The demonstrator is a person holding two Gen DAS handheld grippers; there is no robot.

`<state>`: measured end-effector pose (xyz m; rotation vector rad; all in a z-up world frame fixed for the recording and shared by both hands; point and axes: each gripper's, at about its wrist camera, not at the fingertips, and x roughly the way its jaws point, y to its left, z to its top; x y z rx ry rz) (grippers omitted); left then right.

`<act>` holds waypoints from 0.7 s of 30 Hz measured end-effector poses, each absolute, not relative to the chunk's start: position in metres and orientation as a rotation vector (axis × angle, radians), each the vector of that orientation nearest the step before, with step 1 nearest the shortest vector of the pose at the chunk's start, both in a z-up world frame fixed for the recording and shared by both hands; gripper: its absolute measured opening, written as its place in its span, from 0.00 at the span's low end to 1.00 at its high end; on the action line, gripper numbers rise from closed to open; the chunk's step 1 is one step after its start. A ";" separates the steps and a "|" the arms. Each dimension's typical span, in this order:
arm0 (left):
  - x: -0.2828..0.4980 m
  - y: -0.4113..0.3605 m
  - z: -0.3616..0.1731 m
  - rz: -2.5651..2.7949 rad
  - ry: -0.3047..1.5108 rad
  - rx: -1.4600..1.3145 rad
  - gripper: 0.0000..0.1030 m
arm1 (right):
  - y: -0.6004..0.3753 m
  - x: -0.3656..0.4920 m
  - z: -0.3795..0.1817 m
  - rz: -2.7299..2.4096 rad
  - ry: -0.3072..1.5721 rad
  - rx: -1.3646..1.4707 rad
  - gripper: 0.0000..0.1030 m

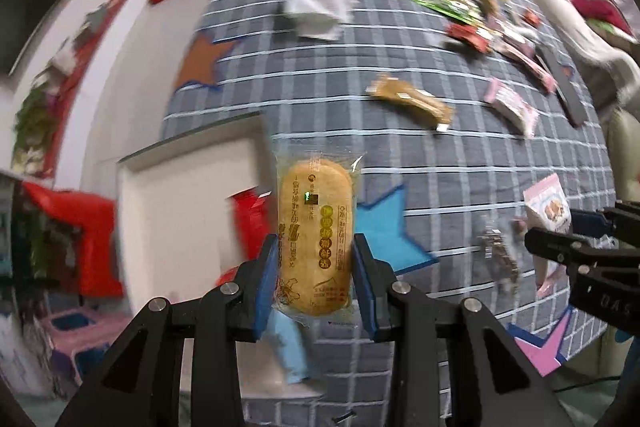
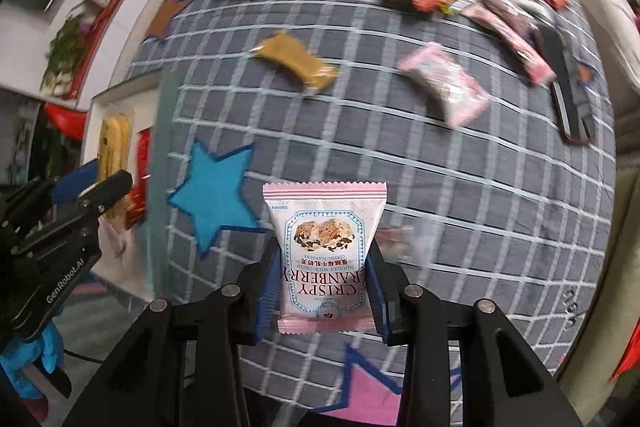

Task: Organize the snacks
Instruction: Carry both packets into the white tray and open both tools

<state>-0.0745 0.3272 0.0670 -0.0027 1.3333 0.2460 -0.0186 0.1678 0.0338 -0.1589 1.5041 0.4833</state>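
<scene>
Left gripper point(image 1: 315, 281) clamps the oval golden cracker in clear wrap point(image 1: 315, 241), long axis along the fingers. White rectangular tray point(image 1: 188, 163) sits just left of it, so left arm is nearer. Right gripper point(image 2: 323, 285) pinches the pink nougat packet point(image 2: 325, 255) (tray well left).
</scene>
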 end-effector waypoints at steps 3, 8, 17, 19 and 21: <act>-0.089 0.351 0.072 0.304 1.325 -0.018 0.38 | 0.198 -0.025 0.034 0.536 1.508 -0.192 0.40; -0.110 0.384 0.070 0.378 1.337 -0.046 0.38 | 0.250 -0.033 0.034 0.626 1.512 -0.236 0.40; -0.144 0.423 0.050 0.446 1.397 -0.126 0.38 | 0.317 -0.047 0.026 0.733 1.549 -0.254 0.40; -0.149 0.428 0.046 0.450 1.408 -0.143 0.38 | 0.329 -0.049 0.024 0.752 1.556 -0.258 0.40; -0.156 0.432 0.041 0.457 1.424 -0.159 0.38 | 0.342 -0.052 0.021 0.771 1.566 -0.266 0.40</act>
